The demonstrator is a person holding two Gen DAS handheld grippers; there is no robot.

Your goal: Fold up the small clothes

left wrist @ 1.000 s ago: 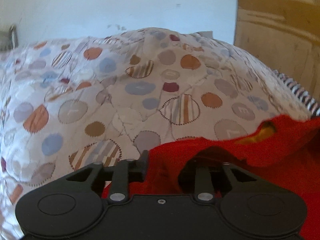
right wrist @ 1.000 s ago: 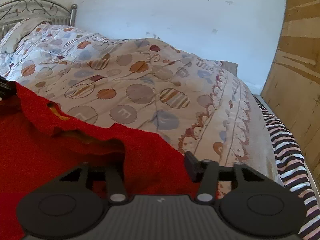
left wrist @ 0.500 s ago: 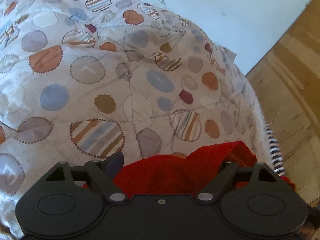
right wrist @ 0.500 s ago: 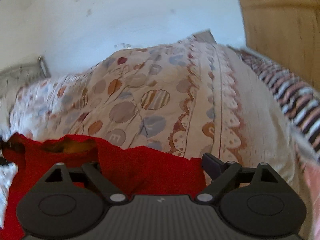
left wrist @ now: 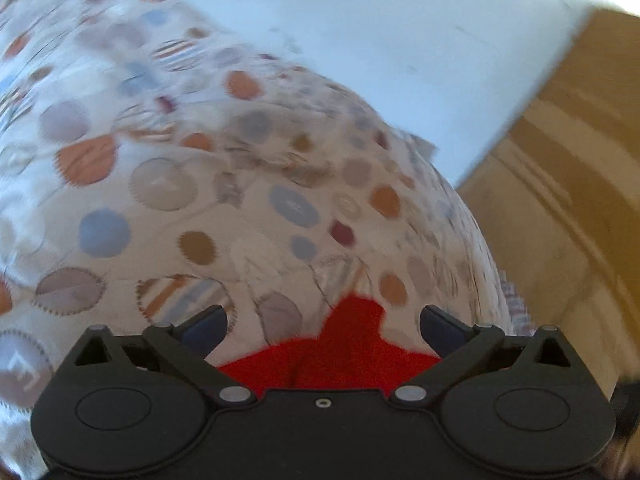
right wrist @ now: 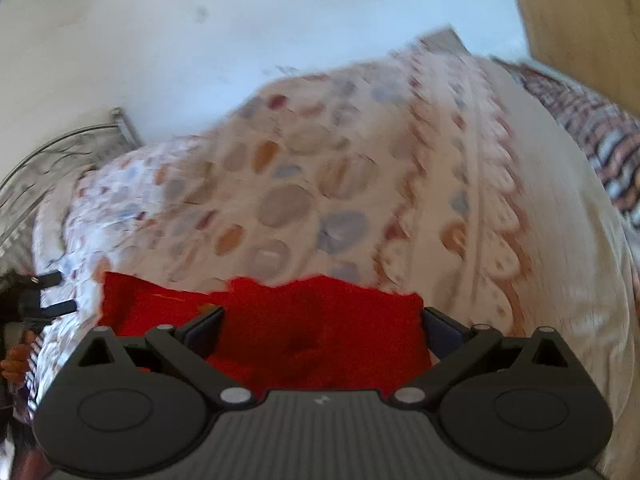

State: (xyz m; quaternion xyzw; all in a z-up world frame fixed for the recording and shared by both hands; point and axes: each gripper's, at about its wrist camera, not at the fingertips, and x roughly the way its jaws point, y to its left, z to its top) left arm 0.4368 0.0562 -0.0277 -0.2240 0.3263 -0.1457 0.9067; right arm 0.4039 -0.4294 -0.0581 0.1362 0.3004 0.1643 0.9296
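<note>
On the bed, a red garment (right wrist: pixel 304 320) lies spread over a quilt (right wrist: pixel 320 200) printed with coloured circles, and both grippers hang just above its near part. The right gripper (right wrist: pixel 322 330) has its fingers (right wrist: pixel 204 326) spread wide and still opening; the red cloth fills the gap between them, but neither pad presses on it. Its far edge runs ragged across the quilt, and a small orange patch shows near the left finger. At the far left of that view the left gripper's tips and a hand (right wrist: pixel 16 360) appear beside the garment's corner. The left gripper (left wrist: pixel 322 328) is likewise opening, its fingers (left wrist: pixel 440 326) apart, with a peaked corner of the red garment (left wrist: pixel 348 344) lying between them, untouched by either pad. Beyond the quilt stand a white wall (left wrist: pixel 380 40) and a wooden panel (left wrist: pixel 560 200). A striped cloth (right wrist: pixel 592 136) lies along the bed's right edge, and a metal headboard (right wrist: pixel 52 160) shows at the left. Both views are blurred.
</note>
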